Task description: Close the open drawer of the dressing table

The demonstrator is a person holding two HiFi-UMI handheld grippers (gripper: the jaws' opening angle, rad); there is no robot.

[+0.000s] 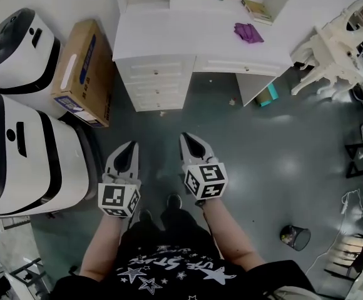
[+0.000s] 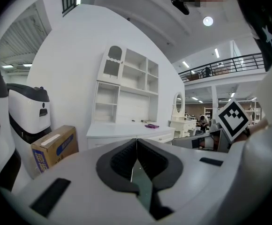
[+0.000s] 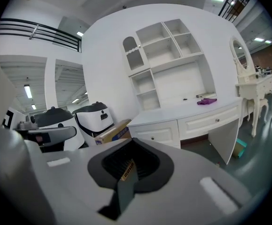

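Two tongs, head view: my left gripper (image 1: 131, 147) and right gripper (image 1: 190, 139) are both pinched together with nothing in them. They sit side by side over the dark floor (image 1: 256, 161), well short of the dressing table (image 1: 181, 30).
Drawer, head view: the drawer stack (image 1: 158, 83) and the centre drawer (image 1: 238, 65) sit under the white top. From up here I cannot tell which one stands out.
Risk, head view: the cardboard box (image 1: 84, 70) stands just beside the table's left end, so a wide swing of my left arm could clip it.
Left gripper view: the jaws meet and are empty; the table is ahead and far off, the box to its left.
Risk, left gripper view: I judge a push with one narrow tip, off-centre, could skew the drawer and jam it.
Right gripper view: the jaws are together and empty. A purple cloth (image 3: 206, 100) lies on the top above the centre drawer.
Risk, right gripper view: the fronts look almost flush, so I could press the wrong one, or shove too hard and slam it.
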